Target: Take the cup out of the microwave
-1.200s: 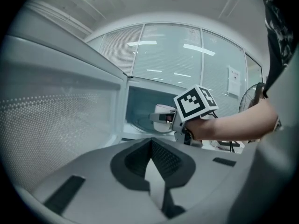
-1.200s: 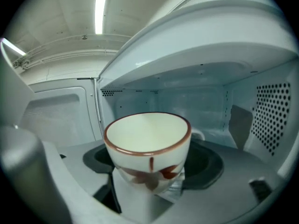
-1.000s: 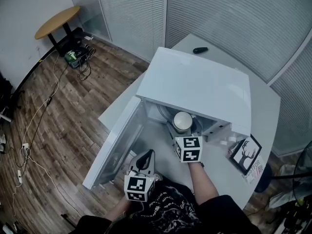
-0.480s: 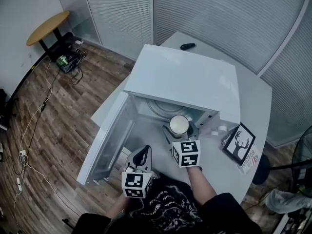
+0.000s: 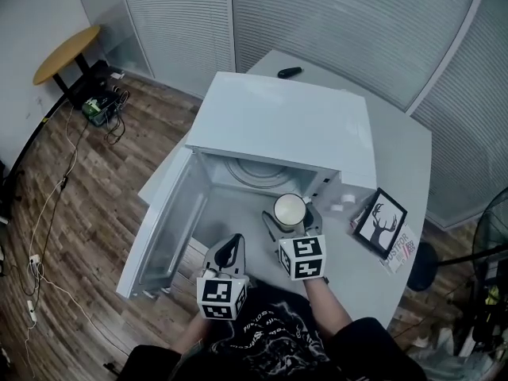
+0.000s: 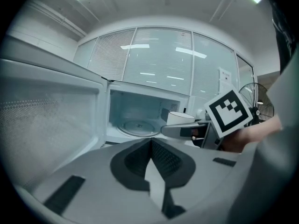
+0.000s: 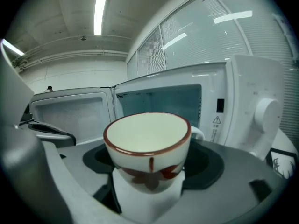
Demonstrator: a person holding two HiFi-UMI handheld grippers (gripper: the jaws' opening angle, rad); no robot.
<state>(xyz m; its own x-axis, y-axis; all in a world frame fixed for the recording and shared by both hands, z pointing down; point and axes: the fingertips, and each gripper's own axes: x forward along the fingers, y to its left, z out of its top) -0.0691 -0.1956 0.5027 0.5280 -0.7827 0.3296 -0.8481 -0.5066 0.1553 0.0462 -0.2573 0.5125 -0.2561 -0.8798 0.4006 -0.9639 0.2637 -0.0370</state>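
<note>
Moved since a second earlier: cup (image 5: 290,209), drawn from the cavity to just outside its mouth. Microwave (image 5: 278,125): door (image 5: 163,228) stood open, turntable (image 5: 254,171) bare. Your right gripper (image 5: 290,215) pinched the cup; left gripper (image 5: 234,244) was pressed together, empty. Removal looked nearly done; setting down remained.

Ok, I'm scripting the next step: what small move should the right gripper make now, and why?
Probably lower the cup onto the bare table in front of the microwave. The right gripper has its jaws shut on the cup, which is upright and seemingly clear of the open cavity, so only setting it down looks left.
</note>
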